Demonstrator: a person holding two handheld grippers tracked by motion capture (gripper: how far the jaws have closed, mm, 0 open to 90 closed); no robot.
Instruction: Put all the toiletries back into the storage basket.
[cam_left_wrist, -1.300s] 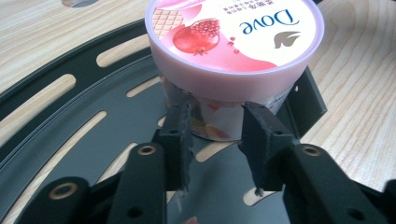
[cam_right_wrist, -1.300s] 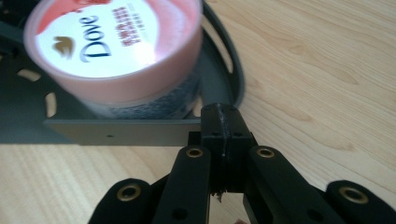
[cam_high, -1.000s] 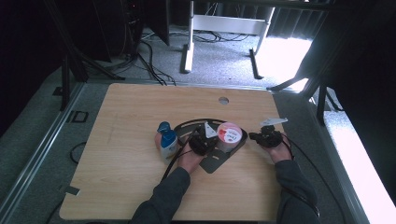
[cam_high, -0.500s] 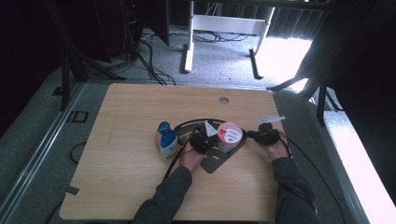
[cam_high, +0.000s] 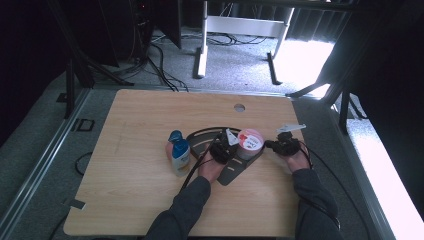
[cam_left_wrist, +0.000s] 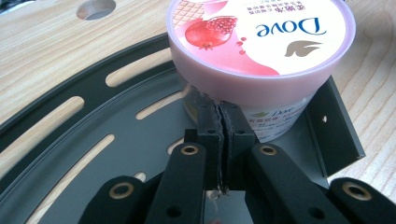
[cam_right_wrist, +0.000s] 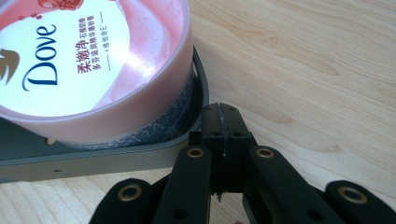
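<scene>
left gripper (cam_left_wrist: 219, 112), pressed together, touches the pink tub (cam_left_wrist: 261, 46) ahead.

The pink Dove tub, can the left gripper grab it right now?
Probably not yet. The left gripper sits right at the Dove tub with nothing between them, but its jaws are shut; they would need to open first.

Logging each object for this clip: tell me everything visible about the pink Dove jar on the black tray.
The Dove jar is a squat round tub with a glossy pink plastic lid printed with a pomegranate, the blue Dove name and Chinese text; a printed label wraps its body. It stands upright, lid on, at one end of the slotted black metal tray. The shut left claw has its tips against the wall under the lid rim; the shut right claw sits beside the tray edge, seemingly apart from the jar.
</scene>
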